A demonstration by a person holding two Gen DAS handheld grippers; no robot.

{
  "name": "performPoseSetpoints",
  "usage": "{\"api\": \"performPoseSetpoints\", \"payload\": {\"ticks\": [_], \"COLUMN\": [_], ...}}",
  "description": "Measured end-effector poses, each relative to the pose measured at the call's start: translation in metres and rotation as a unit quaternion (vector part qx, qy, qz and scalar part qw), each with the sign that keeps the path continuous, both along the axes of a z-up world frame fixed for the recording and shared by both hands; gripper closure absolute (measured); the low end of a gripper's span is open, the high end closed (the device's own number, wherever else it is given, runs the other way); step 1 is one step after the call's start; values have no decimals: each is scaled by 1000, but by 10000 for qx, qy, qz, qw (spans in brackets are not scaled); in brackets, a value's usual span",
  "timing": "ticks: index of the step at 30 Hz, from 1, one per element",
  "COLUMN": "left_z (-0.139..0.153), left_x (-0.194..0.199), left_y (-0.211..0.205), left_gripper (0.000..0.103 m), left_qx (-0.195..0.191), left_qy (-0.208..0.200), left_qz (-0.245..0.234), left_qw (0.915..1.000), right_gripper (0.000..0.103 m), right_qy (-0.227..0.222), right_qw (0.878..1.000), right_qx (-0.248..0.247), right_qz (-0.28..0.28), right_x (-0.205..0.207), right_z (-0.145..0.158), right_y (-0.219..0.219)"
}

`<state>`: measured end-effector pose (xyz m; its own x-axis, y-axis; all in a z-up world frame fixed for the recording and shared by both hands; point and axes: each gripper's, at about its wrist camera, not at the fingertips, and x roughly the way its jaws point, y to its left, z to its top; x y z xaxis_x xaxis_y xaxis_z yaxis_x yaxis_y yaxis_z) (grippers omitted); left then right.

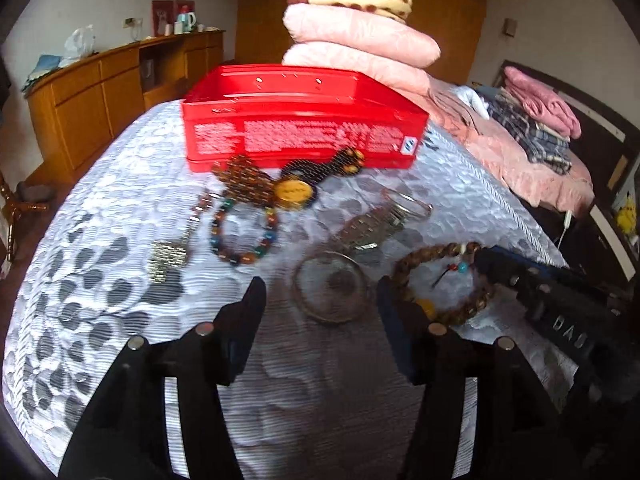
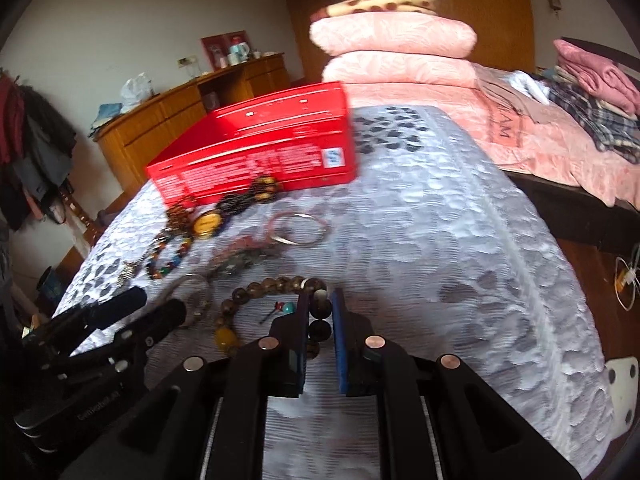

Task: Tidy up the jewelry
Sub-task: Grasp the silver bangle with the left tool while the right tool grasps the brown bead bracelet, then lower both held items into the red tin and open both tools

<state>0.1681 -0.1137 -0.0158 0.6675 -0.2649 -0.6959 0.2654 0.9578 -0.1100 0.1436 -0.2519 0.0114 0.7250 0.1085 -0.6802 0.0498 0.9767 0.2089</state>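
On the bedspread (image 1: 460, 184), a tin (image 1: 300, 120) at the back, a tangle of beaded strings with a medallion (image 1: 294, 194) touching its front wall. Before those, from left: pendant chain (image 1: 172, 250), bead bracelet (image 1: 244, 236), watch (image 1: 372, 226) beside thin bangles (image 1: 412, 204). Nearest, a round bangle (image 1: 332, 286) left of a large-bead bracelet (image 2: 272, 286); behind the tin, stacked quilts (image 1: 360, 40).

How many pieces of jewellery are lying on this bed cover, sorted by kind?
Bead bracelets: 2, the multicoloured bracelet and the brown bracelet
Bangles: 2, the near bangle and the far bangle
Wristwatch: 1
Chain with pendant: 1
Tangled bead heap with a gold disc: 1, possibly several strands
Total: 7
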Motion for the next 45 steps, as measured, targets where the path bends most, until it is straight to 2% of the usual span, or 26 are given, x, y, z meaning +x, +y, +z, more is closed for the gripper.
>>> {"api": "performPoseSetpoints", "payload": {"ticks": [6, 9, 10, 17, 24, 32, 38, 45], "left_z": [-9, -10, -10, -5, 22, 54, 79, 113], "left_x": [10, 11, 11, 7, 2, 18, 39, 84], "left_y": [-9, -12, -13, -5, 9, 15, 17, 14], "left_gripper": [45, 56, 57, 57, 57, 57, 57, 57], "left_qx": [119, 275, 314, 2, -80, -96, -203, -252], "left_qy": [225, 209, 196, 156, -276, -687, -958, -1299], "left_qz": [12, 95, 103, 171, 269, 323, 332, 444], "left_qw": [9997, 9994, 9993, 9997, 9992, 9971, 9946, 9902], "right_gripper": [92, 92, 92, 92, 92, 92, 92, 92], "right_qy": [26, 16, 18, -101, -381, -725, -969, -1274], "right_qw": [9999, 9999, 9999, 9997, 9985, 9963, 9939, 9898], "right_qx": [123, 149, 160, 198, 195, -34, -87, -82], "right_qz": [-103, -39, -28, 44, 351, 457, 510, 626], "right_x": [0, 1, 2, -1, 8, 28, 53, 100], "right_z": [-5, -5, -6, 1, 33, 65, 93, 124], "right_y": [-14, -11, -10, -7, 5, 17, 15, 16]}}
